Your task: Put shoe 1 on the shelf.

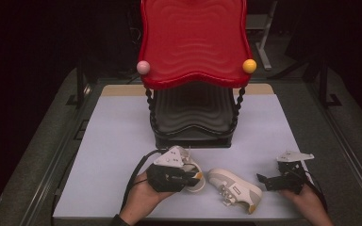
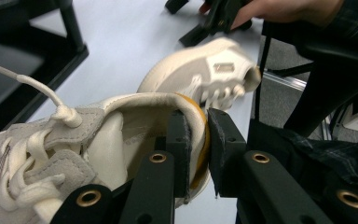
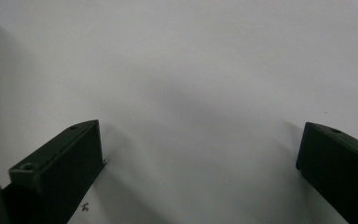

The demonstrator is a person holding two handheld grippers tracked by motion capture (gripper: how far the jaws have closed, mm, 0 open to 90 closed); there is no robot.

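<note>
1. Surface: a pale grey-lilac table (image 1: 113,141) with a tan strip along its far edge; dark metal rails run down both sides.
2. Room: dark all round. A grey floor and black frame legs show beyond the table.
3. Fixture: a red shelf rack (image 1: 194,42) stands at the far centre on black twisted posts, with a black lower tier. A pink ball (image 1: 143,67) and a yellow ball (image 1: 249,66) cap its front corners.
4. Left gripper (image 2: 196,154): jaws narrow, clamped on the heel collar of a cream shoe (image 2: 74,149), near the front edge of the table.
5. A second cream shoe (image 1: 234,188) lies on the table between the two grippers.
6. Right gripper (image 3: 200,163): jaws wide, nothing between them, close over bare tabletop.
</note>
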